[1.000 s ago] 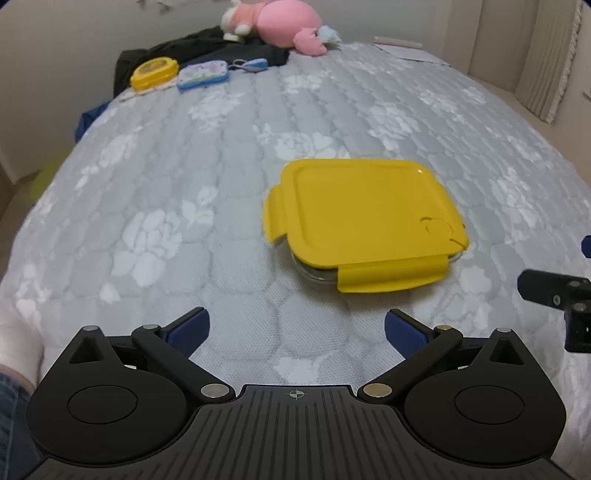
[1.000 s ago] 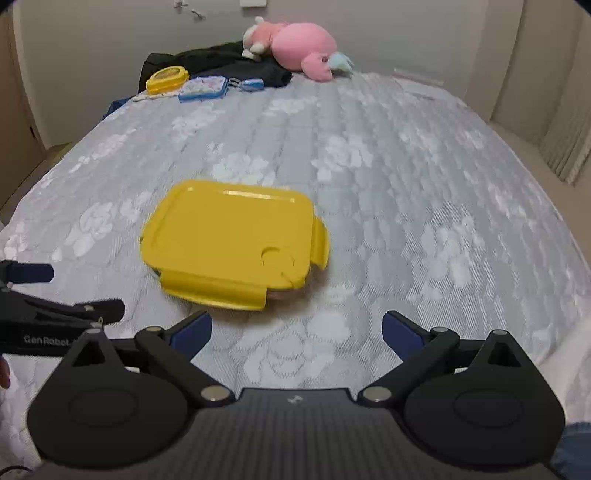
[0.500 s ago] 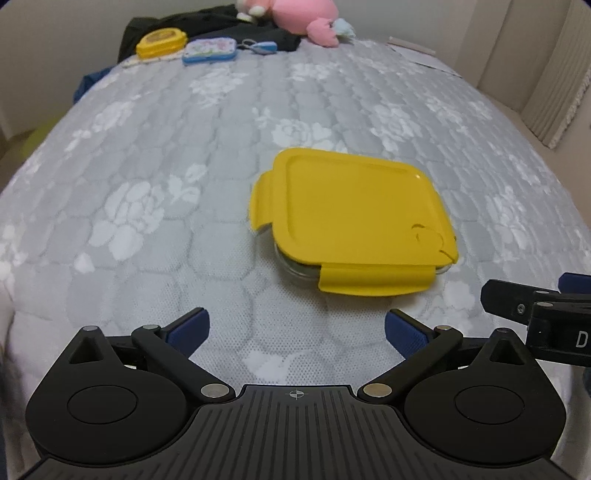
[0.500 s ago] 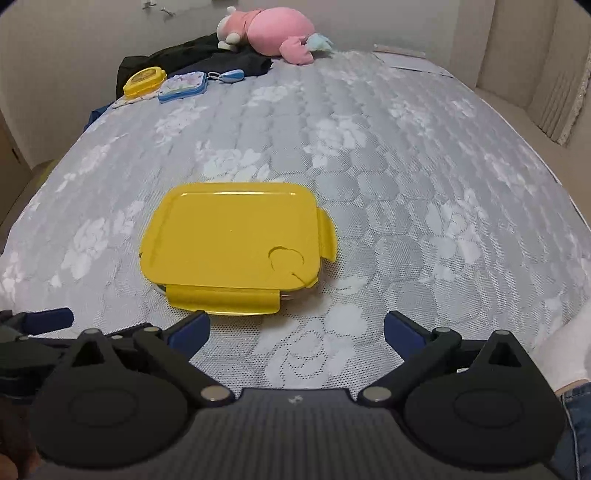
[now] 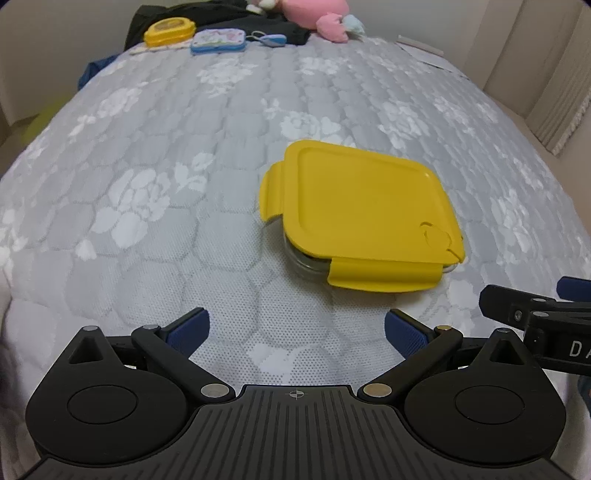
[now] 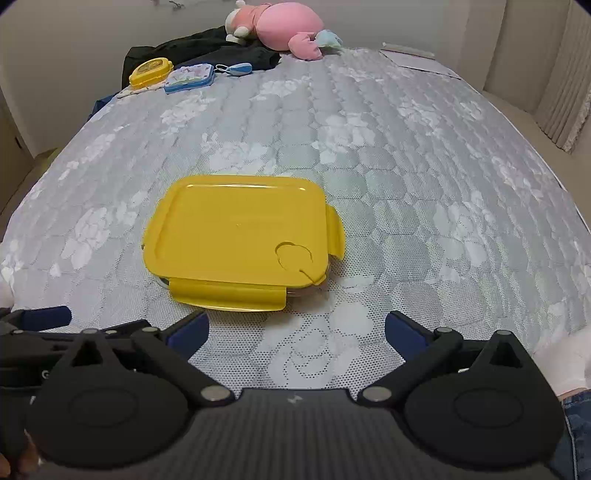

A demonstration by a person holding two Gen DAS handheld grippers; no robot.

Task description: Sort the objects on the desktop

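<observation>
A glass container with a yellow clip lid (image 5: 364,212) lies flat on the grey quilted bed (image 5: 155,192); it also shows in the right wrist view (image 6: 240,236). My left gripper (image 5: 295,328) is open and empty, short of the container and to its left. My right gripper (image 6: 295,328) is open and empty, just short of the container's near clip. Each gripper shows at the edge of the other's view: the right one (image 5: 535,306) and the left one (image 6: 40,317).
At the far end of the bed lie a small yellow box (image 6: 150,70), a blue patterned case (image 6: 190,76), a small blue item (image 6: 239,69), dark clothing (image 6: 207,48) and a pink plush toy (image 6: 284,22). Papers (image 6: 417,61) lie far right. Curtains (image 6: 565,85) hang on the right.
Both grippers have moved closer to the yellow-lidded container and a little lower. The container has not moved. Both grippers stay open.
</observation>
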